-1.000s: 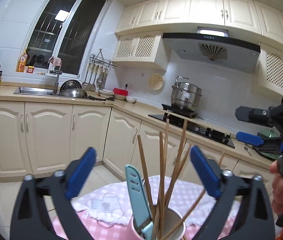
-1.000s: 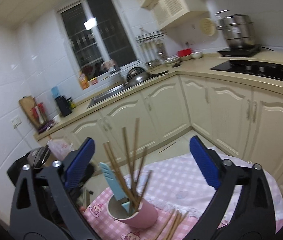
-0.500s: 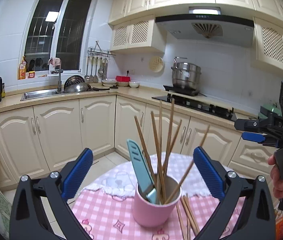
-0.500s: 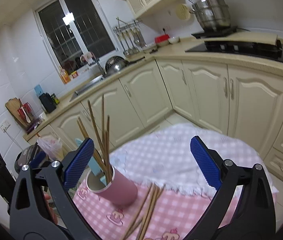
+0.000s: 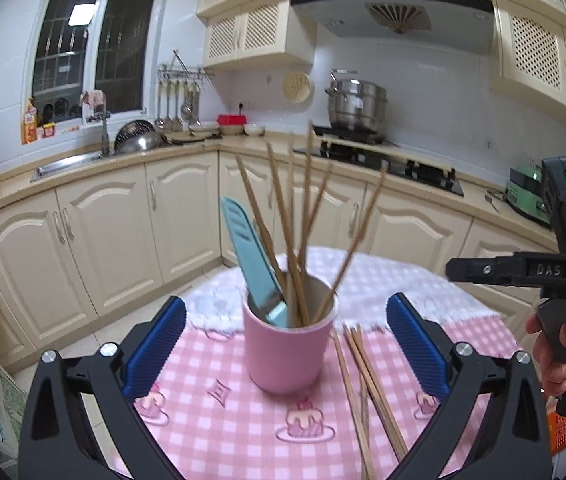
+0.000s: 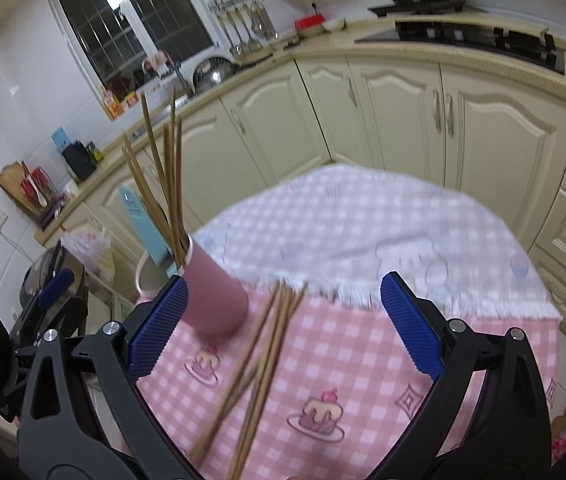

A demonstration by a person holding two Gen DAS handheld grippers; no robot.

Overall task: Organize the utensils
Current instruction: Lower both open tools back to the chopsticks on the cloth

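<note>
A pink cup [image 5: 286, 350] stands on the pink checked tablecloth [image 5: 219, 412]. It holds several wooden chopsticks [image 5: 295, 236] and a light blue utensil [image 5: 249, 256]. Several loose chopsticks [image 5: 367, 384] lie on the cloth just right of the cup. My left gripper [image 5: 286, 338] is open and empty, with the cup between its fingers' line of sight. My right gripper [image 6: 283, 326] is open and empty above the loose chopsticks [image 6: 255, 364], with the cup [image 6: 213, 294] at its left finger. The right gripper's body shows at the right of the left wrist view [image 5: 555, 268].
The round table [image 6: 363, 216] has a white checked cloth on its far half. Cream kitchen cabinets [image 5: 123, 232] and a counter with a sink, a stove and a steel pot [image 5: 357, 106] run behind it. A bagged bin [image 6: 87, 248] stands on the floor left of the table.
Both grippers have tilted down and lowered toward the table. The cup and the loose chopsticks now sit larger and nearer in both views. Both stay open.
</note>
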